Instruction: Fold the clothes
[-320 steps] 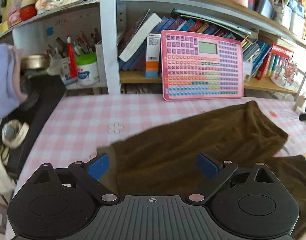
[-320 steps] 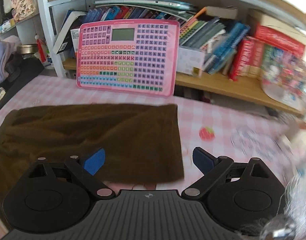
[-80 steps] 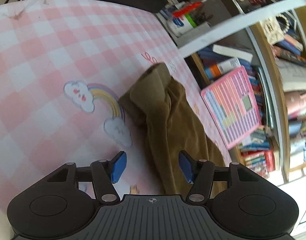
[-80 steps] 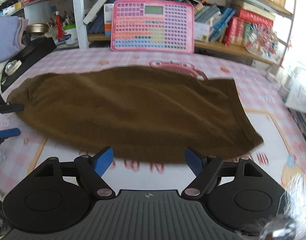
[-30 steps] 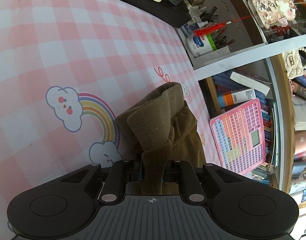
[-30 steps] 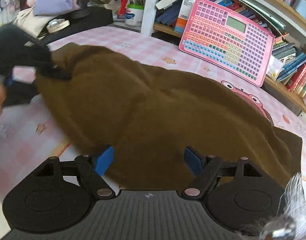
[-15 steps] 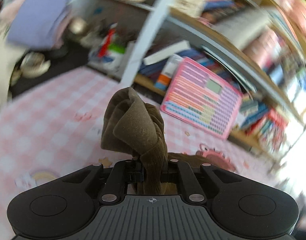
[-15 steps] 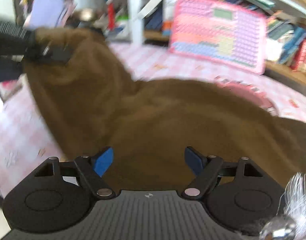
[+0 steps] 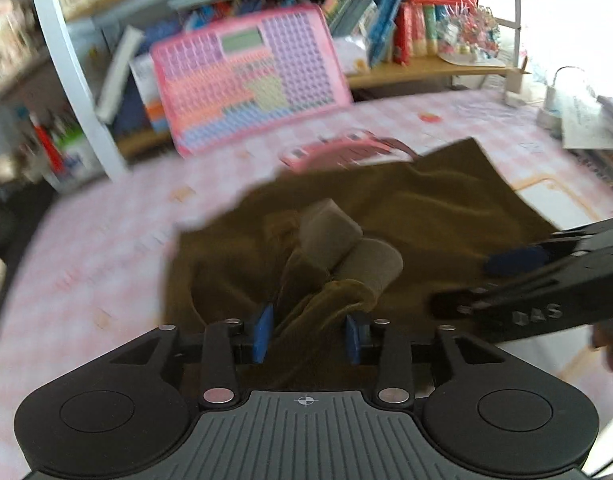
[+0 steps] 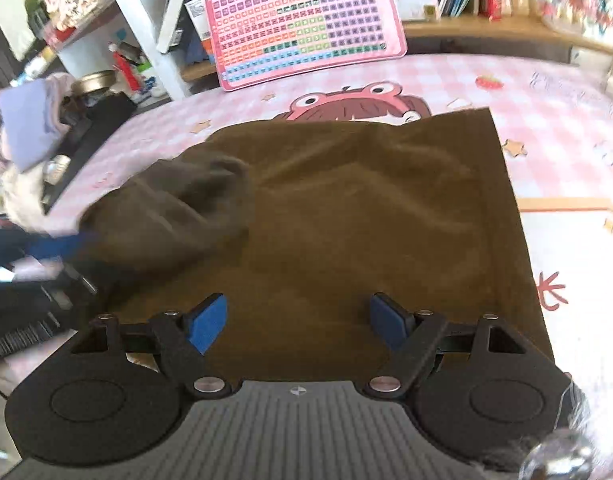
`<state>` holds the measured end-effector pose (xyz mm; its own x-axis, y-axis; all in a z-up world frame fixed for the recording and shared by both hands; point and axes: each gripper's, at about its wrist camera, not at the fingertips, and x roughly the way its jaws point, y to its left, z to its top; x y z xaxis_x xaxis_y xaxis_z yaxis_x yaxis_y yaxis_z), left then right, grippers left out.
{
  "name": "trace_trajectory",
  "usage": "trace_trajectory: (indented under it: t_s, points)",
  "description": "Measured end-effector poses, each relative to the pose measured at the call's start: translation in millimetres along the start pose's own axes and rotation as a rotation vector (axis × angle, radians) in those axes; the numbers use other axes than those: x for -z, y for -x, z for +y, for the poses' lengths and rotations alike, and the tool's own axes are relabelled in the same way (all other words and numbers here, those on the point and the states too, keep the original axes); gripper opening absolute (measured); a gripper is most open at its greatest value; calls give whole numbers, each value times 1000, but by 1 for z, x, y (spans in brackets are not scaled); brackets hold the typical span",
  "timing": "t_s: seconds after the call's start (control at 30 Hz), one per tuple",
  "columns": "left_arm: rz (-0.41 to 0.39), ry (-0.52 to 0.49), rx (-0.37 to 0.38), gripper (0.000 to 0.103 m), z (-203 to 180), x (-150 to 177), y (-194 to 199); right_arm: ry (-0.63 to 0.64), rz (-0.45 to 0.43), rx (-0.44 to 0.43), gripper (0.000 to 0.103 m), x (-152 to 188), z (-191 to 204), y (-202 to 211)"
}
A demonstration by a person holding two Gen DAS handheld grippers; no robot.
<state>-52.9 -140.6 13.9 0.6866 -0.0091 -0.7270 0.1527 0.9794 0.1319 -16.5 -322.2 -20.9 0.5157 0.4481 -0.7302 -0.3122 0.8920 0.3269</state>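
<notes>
A brown garment (image 10: 366, 200) lies on the pink checked tablecloth (image 9: 106, 240). Its left end is bunched and folded over onto the rest (image 10: 178, 208). My left gripper (image 9: 307, 334) hovers over that folded end; its jaws are opening, and a fold of brown cloth (image 9: 318, 304) still lies loosely between the blue pads. In the right wrist view the left gripper (image 10: 54, 248) shows blurred at the left edge. My right gripper (image 10: 298, 320) stands open above the garment's near edge with nothing gripped. Its fingers (image 9: 514, 258) also reach in from the right of the left wrist view.
A pink keyboard toy (image 10: 302, 20) leans on a bookshelf (image 9: 406, 28) at the back. A lavender cloth pile (image 10: 30, 124) and black gear sit at the far left. Papers and a charger (image 9: 586, 128) lie at the right. A hand (image 9: 610, 344) shows at the right edge.
The left gripper carried the garment's end up and rightward over the rest while rolling level, and its jaws have parted. The right gripper shifted across the garment, still open.
</notes>
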Motion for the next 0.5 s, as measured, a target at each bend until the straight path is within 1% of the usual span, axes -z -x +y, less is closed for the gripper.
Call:
trace_trajectory:
  t_s: [0.07, 0.1, 0.13, 0.17, 0.2, 0.23, 0.27, 0.3, 0.37, 0.4, 0.43, 0.47, 0.5]
  points:
    - [22, 66, 17, 43, 2, 2, 2, -9, 15, -42, 78, -1, -5, 1]
    - [25, 122, 27, 51, 9, 4, 5, -14, 25, -65, 78, -3, -7, 1]
    - [20, 193, 53, 60, 18, 8, 11, -22, 36, -96, 78, -5, -8, 0]
    - [8, 262, 74, 80, 27, 12, 18, -30, 48, -127, 78, -8, -10, 0]
    - [-7, 323, 85, 86, 33, 16, 24, -46, 65, -179, 78, -12, -11, -3]
    - [-21, 384, 95, 86, 40, 21, 31, -77, 90, -243, 78, -16, -13, -6]
    - [-36, 445, 105, 86, 46, 25, 37, -139, 118, -312, 79, -19, -17, -10]
    - [-51, 496, 101, 86, 52, 30, 43, -201, 147, -381, 79, -22, -21, -15]
    - [-81, 583, 67, 86, 62, 40, 53, -343, 205, -495, 81, -28, -31, -27]
    - [-95, 627, 51, 86, 67, 45, 58, -403, 236, -541, 82, -29, -34, -34]
    - [-109, 671, 36, 86, 71, 50, 63, -462, 267, -587, 87, -30, -37, -41]
    - [-122, 715, 20, 86, 76, 55, 68, -510, 293, -609, 89, -32, -39, -49]
    - [-132, 743, 6, 86, 78, 59, 72, -534, 301, -603, 90, -34, -38, -54]
